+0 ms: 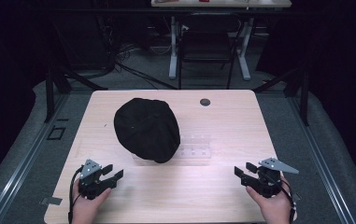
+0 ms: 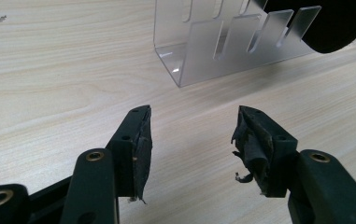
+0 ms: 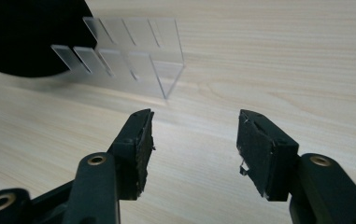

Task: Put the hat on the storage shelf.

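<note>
Grippers rest at the near edge of the light wood table (image 1: 241,112), one in each of the person's hands, and both are empty with jaws spread wide apart. The left gripper (image 1: 111,175) sits near the table's near-left corner, the right gripper (image 1: 241,171) near the near-right corner, each aimed inward and forward toward the middle. There a black cap (image 1: 146,129) lies draped over one end of a clear acrylic slotted rack (image 1: 195,148), covering the rack's left part as seen from above and leaving its right end bare. The rack's long axis runs left to right across the table, and the cap's long axis slants from far left to near right. From the left gripper the cap lies ahead and to the right; its camera shows the rack's end wall (image 2: 203,51) ahead of the jaws with the cap's edge (image 2: 339,23) behind. From the right gripper the cap (image 3: 21,37) lies ahead and to the left, beyond the rack's bare slotted end (image 3: 133,56). By my reading the left gripper is somewhat nearer the cap, the right one nearer the exposed rack, so a lift would likely start from the left.
</note>
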A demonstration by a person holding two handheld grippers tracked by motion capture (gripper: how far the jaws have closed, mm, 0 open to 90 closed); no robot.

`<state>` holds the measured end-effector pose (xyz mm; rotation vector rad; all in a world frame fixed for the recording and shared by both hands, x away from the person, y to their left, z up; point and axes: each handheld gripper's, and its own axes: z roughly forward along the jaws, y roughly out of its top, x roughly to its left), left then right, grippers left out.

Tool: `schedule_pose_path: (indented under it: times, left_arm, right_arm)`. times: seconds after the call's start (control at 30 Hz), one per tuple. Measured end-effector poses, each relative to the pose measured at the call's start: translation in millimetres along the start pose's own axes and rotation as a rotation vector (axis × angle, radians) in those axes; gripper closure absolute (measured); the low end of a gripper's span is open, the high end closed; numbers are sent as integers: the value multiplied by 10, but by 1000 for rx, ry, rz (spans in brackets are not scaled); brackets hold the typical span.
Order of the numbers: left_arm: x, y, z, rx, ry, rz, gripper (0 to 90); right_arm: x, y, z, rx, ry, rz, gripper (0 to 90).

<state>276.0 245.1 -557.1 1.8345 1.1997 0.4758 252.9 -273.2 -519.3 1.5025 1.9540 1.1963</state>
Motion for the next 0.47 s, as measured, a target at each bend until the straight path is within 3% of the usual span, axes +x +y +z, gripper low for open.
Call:
schedule_pose_path:
  times: [0.17,0.3,0.4,0.47]
  left_arm:
    - [-34,-1,12,-4,1,15,465]
    - [-63,3,24,-4,2,34,465]
    - [-77,20,8,-8,-2,41,465]
    - [-103,38,1,-24,-17,35,465]
  right_arm:
    - [-44,-124,47,-31,-3,-23,449]
    - [-78,-195,56,-42,-33,-40,443]
    - [-109,-221,65,-23,14,-24,444]
    - [-129,-236,68,-18,20,-21,445]
